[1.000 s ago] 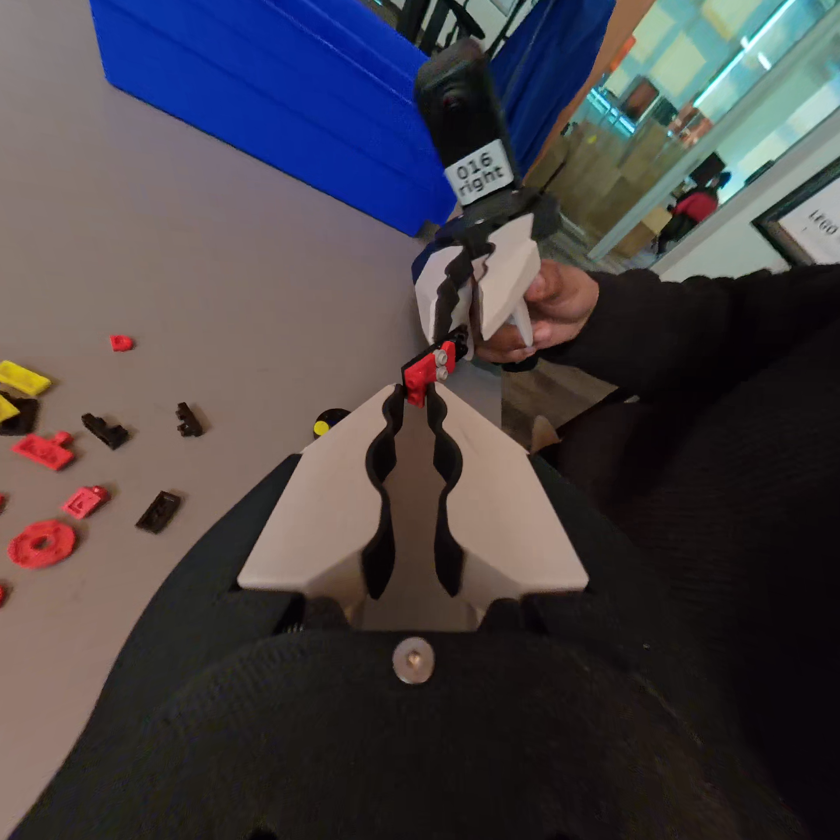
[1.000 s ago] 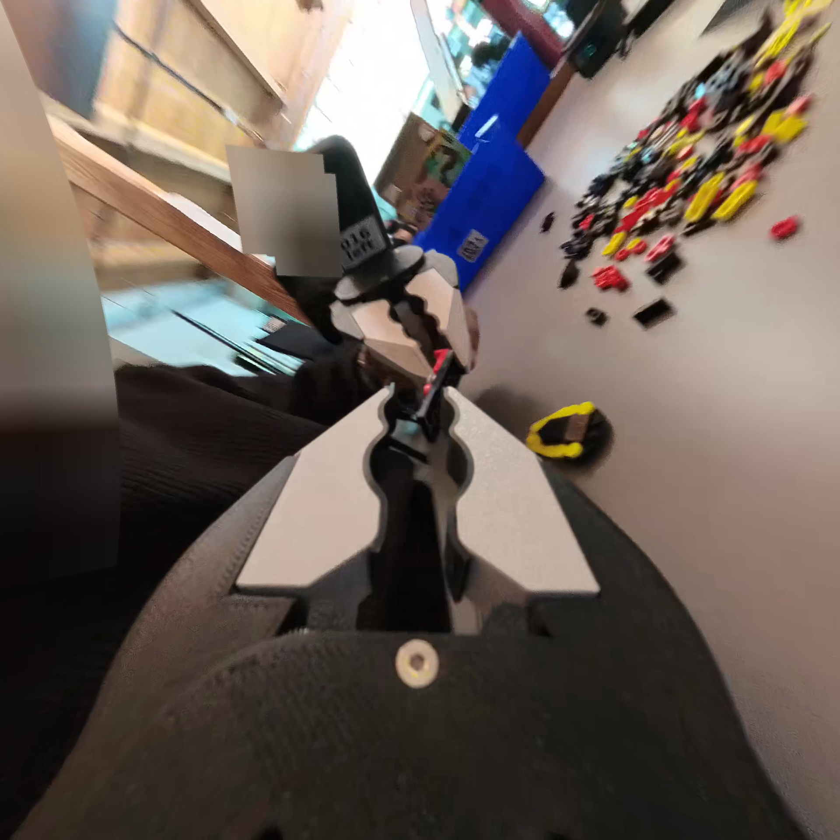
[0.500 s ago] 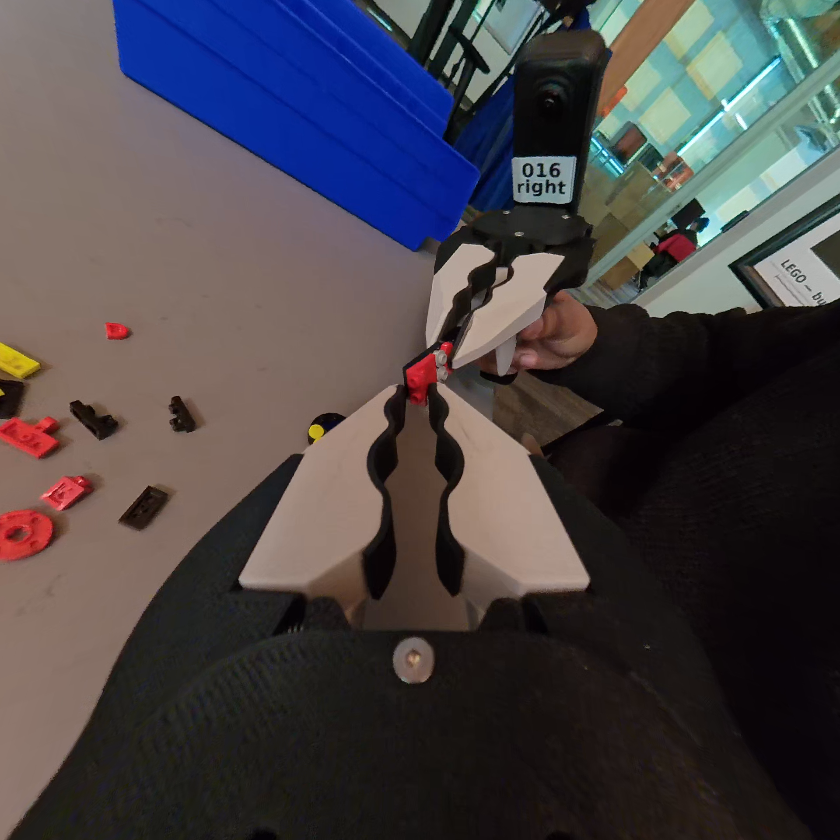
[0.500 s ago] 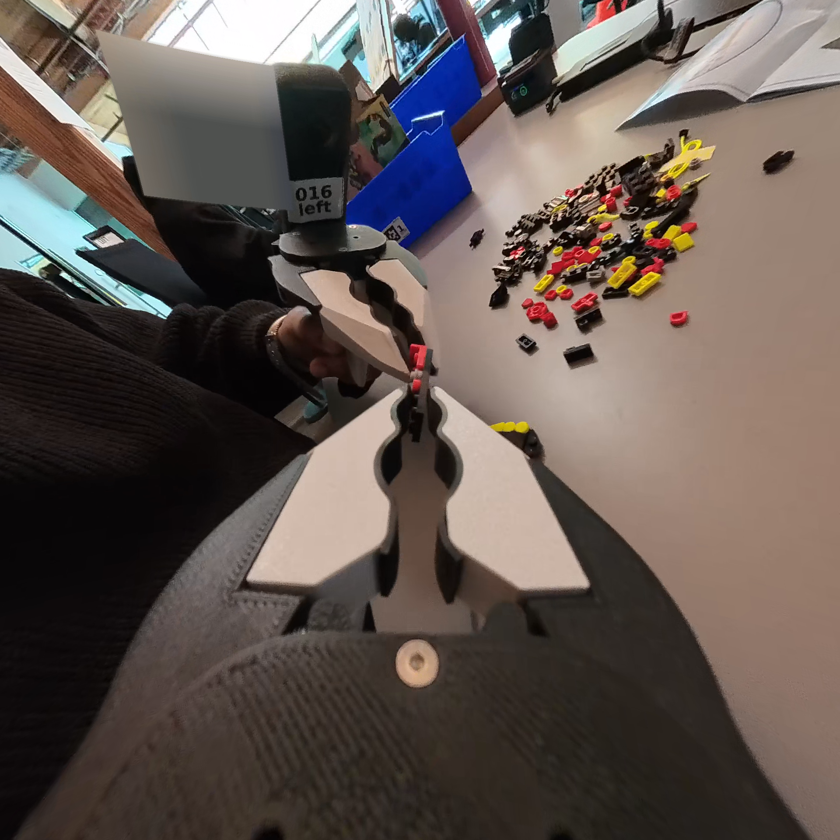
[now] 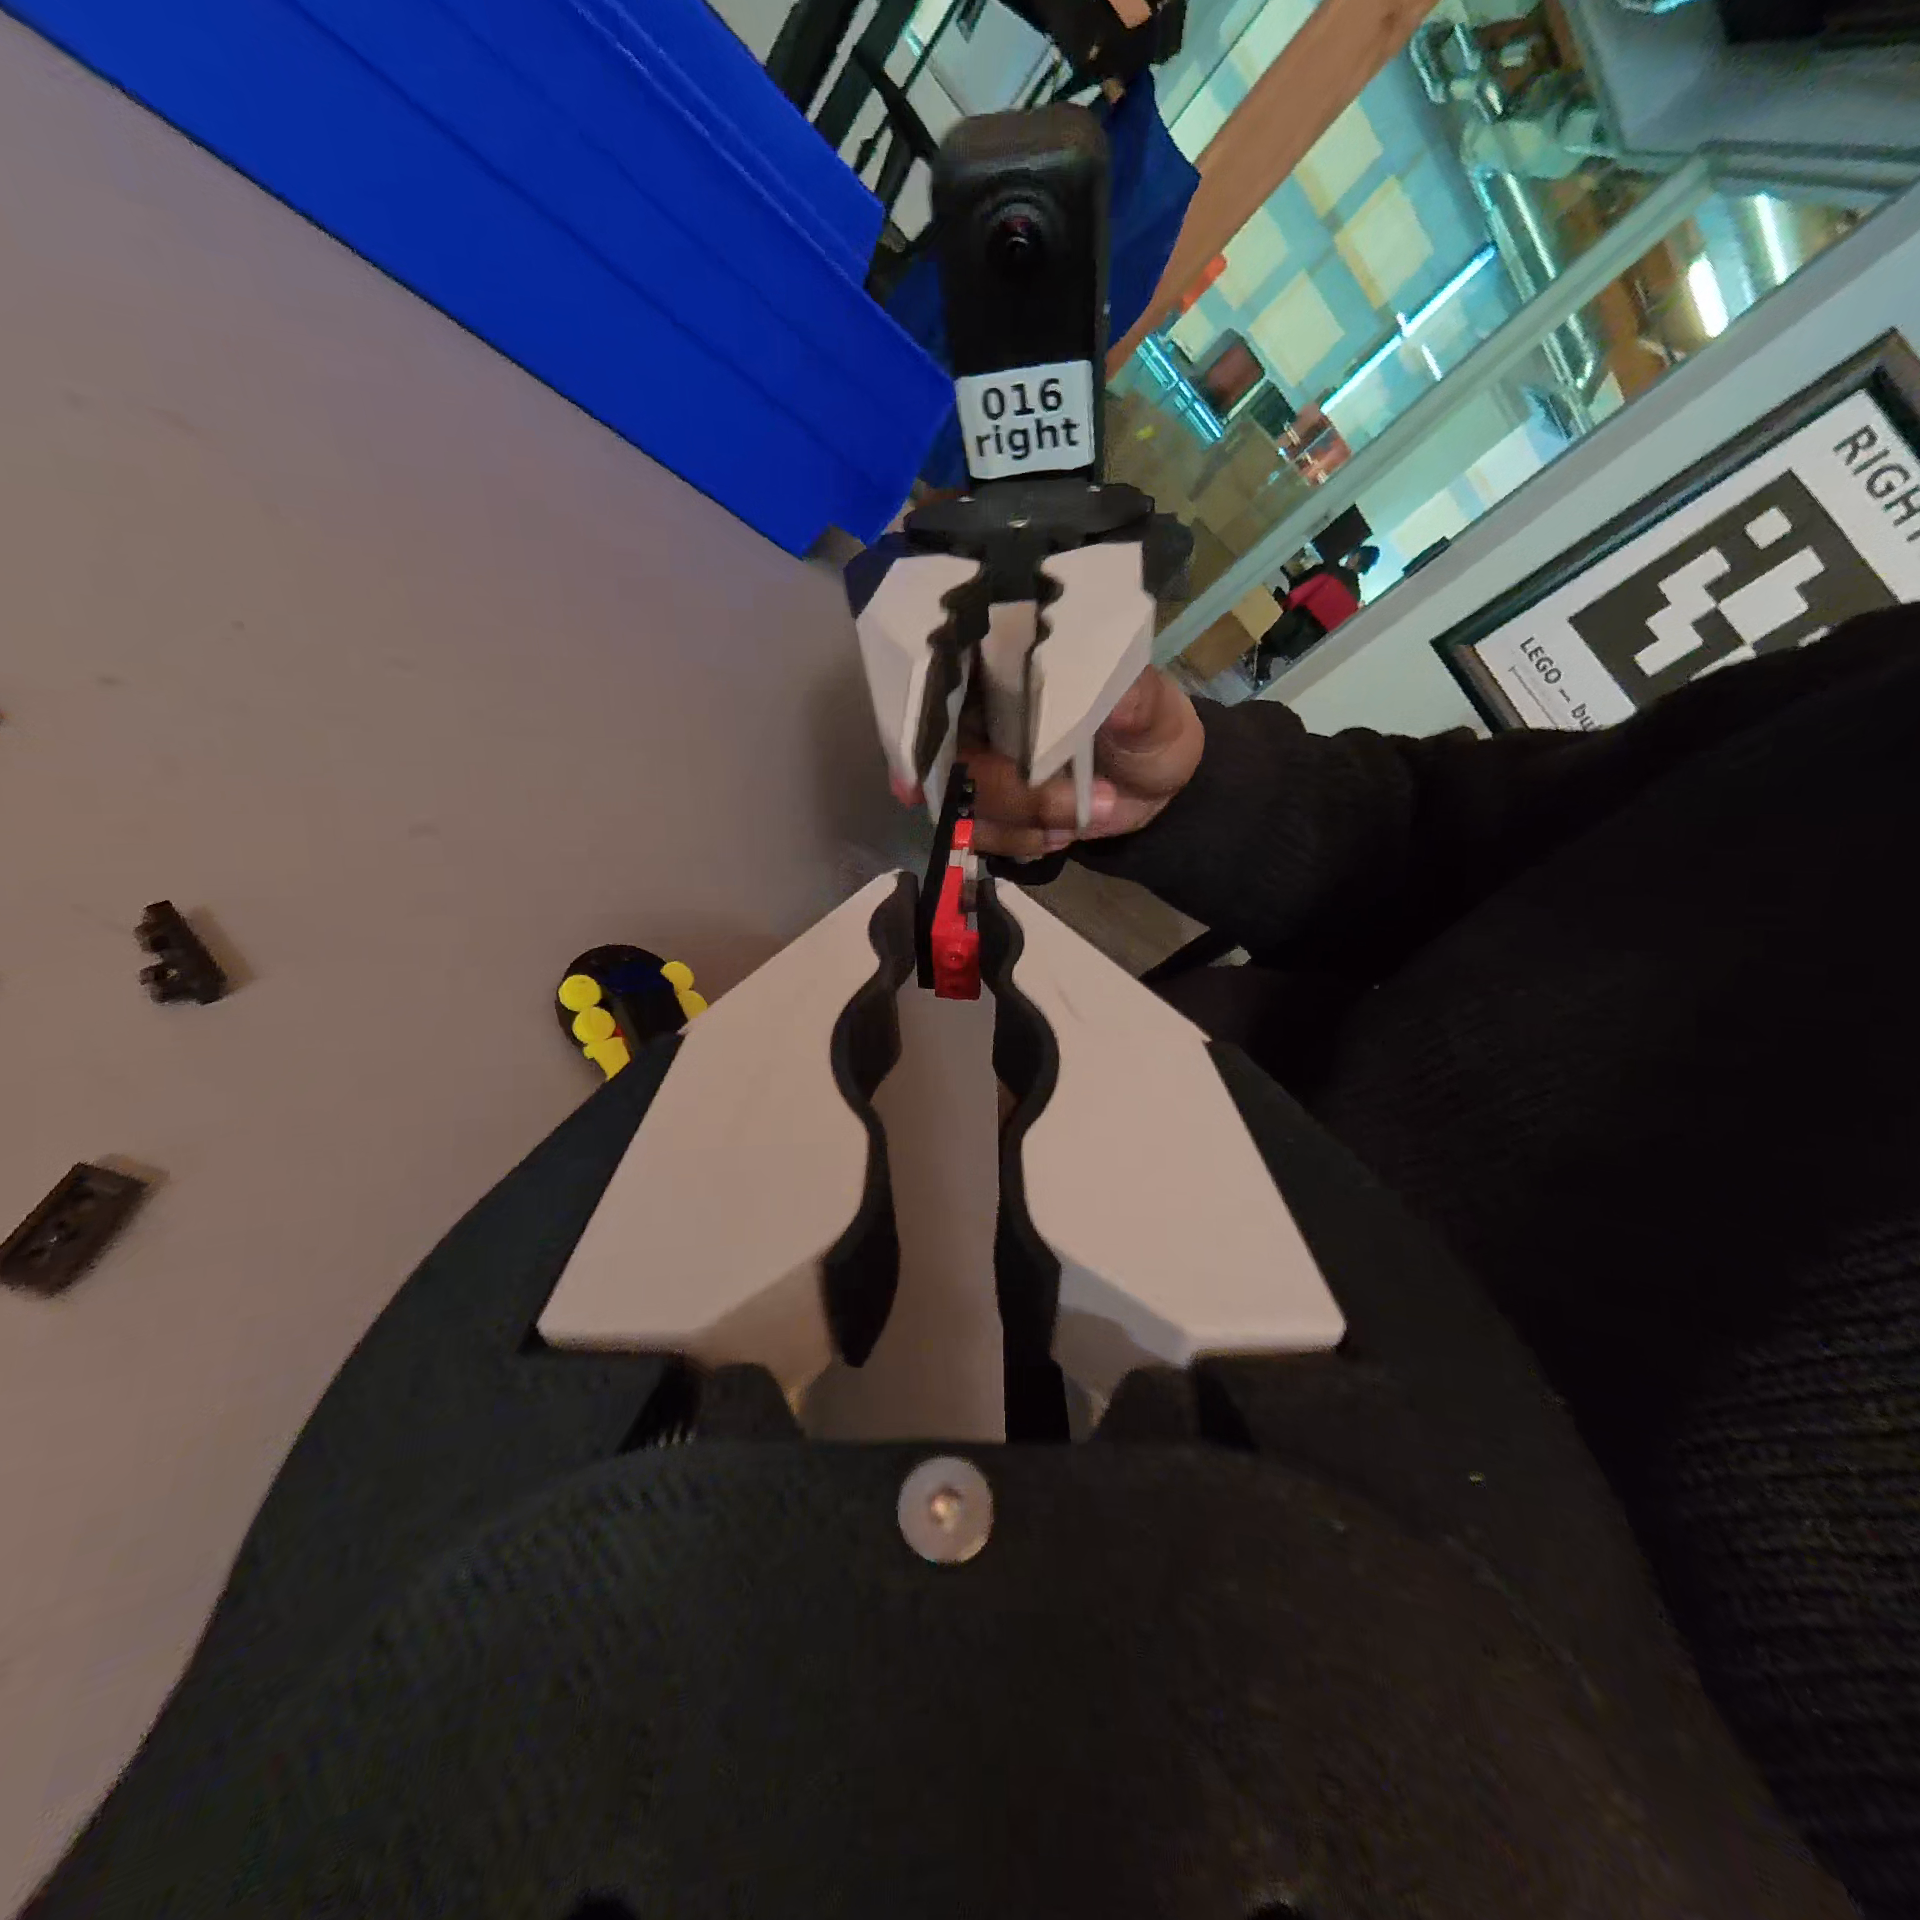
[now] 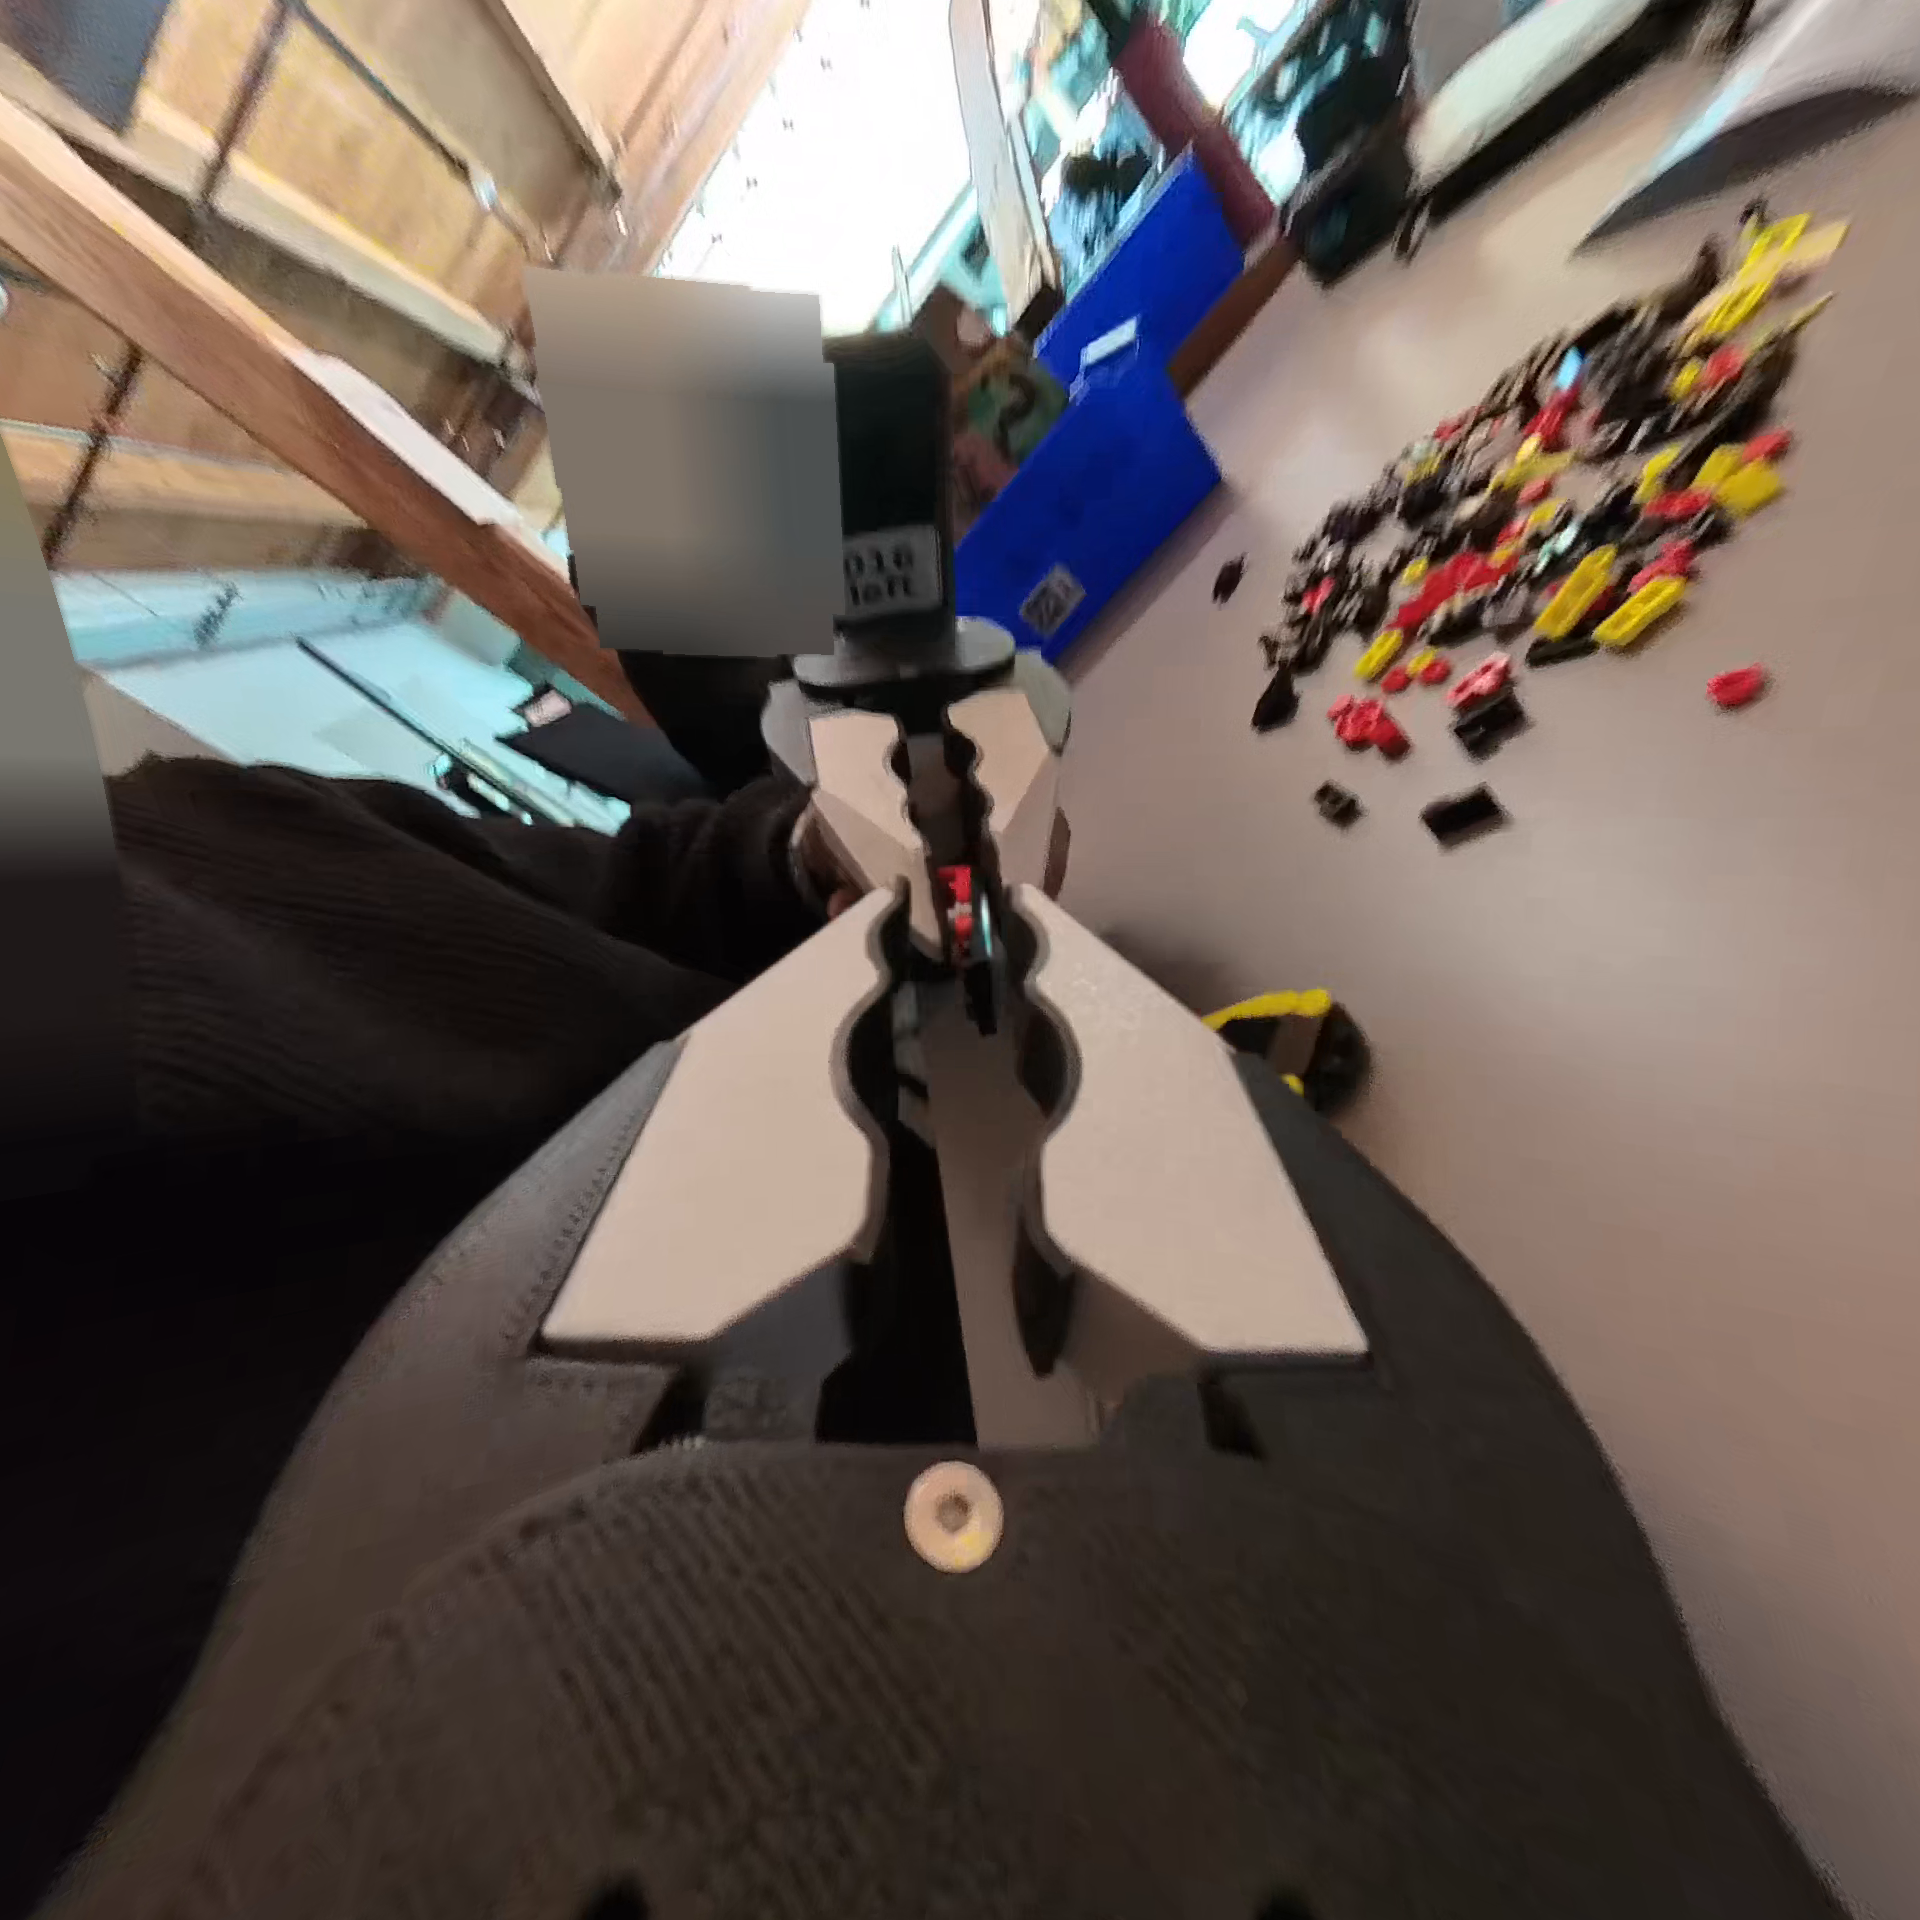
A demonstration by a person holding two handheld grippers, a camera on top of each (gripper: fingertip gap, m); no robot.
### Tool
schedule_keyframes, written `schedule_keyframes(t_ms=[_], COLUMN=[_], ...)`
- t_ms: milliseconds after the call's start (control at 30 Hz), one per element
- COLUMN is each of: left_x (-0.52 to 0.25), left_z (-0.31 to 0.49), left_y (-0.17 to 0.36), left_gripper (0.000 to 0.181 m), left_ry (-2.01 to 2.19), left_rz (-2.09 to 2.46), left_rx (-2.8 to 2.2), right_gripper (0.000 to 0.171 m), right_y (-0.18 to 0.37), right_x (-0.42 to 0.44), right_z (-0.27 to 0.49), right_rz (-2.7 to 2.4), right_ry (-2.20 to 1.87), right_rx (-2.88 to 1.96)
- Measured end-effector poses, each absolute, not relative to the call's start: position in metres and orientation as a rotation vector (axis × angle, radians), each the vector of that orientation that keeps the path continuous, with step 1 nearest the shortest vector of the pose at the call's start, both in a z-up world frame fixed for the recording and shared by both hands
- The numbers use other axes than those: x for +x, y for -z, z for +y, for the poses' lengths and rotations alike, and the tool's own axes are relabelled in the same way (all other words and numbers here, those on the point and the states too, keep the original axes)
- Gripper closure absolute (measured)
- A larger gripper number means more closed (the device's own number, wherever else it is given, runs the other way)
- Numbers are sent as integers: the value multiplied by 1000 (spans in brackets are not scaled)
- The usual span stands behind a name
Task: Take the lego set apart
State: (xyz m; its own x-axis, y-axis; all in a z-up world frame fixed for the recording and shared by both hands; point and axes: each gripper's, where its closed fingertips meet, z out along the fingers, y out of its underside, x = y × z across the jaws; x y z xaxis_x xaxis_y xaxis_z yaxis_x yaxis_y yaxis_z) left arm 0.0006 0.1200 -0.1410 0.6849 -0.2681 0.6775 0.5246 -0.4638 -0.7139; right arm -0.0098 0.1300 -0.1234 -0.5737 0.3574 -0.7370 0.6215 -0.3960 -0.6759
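Left wrist view: nearest to us we see the left gripper (image 5: pixel 948 935), its two pale fingers (image 5: pixel 1143 1122) closed on a small red and black lego piece (image 5: pixel 952 940), which stands on edge between the tips. All other places we give from this piece. Just beyond it, the right gripper (image 5: pixel 982 774) points down at us, and its tips pinch the black upper end of the same piece, so both grippers hold it above the table edge. A hand (image 5: pixel 1101 769) with a black sleeve holds the right gripper from behind. To the left of the piece and lower, a black and yellow wheel part (image 5: pixel 621 1008) lies on the grey table (image 5: pixel 312 623). Farther left we see two black bricks (image 5: pixel 179 954), apart from each other. Far beyond the piece, a blue bin (image 5: pixel 582 208) stands on the table.

In the right wrist view, which is blurred, the piece (image 6: pixel 961 914) sits between the tips of the right gripper (image 6: pixel 956 925), and the left gripper (image 6: pixel 951 883) meets it from the other side. To the right, the wheel part (image 6: pixel 1288 1039) lies near. Well beyond it, a heap of red, yellow and black bricks (image 6: pixel 1538 540) is spread on the table (image 6: pixel 1558 1039), and the blue bin (image 6: pixel 1091 488) stands farther left.
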Motion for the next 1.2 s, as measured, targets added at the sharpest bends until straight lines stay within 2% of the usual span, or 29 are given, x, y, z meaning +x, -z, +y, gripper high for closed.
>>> schedule_keyframes(t_ms=[200, 333, 433, 500, 600, 700, 1200], left_x=[-10, -11, -4, 3, 10, 16, 17], left_z=[120, 120, 117, 115, 112, 109, 107], left_y=[140, 146, 148, 152, 154, 155, 156], left_gripper=[174, 174, 174, 173, 173, 173, 174], left_ry=[1007, 1098, 1207, 1253, 1284, 1321, 1417], left_rz=[-304, -385, -407, -392, -365, -344, -434], left_rx=[-1797, -1798, -1801, -1831, -1855, -1876, -1859], right_gripper=[155, 139, 135, 136, 142, 156, 158], right_y=[113, 115, 133, 140, 153, 158, 156], right_x=[-13, -3, 2, 5, 10, 11, 12], right_z=[152, 133, 121, 114, 107, 106, 100], right_rz=[1843, 2471, 3028, 3220, 3319, 3387, 3431], right_ry=[2208, 2154, 1918, 1820, 1678, 1606, 1577], right_rx=[1380, 1162, 919, 782, 659, 599, 601])
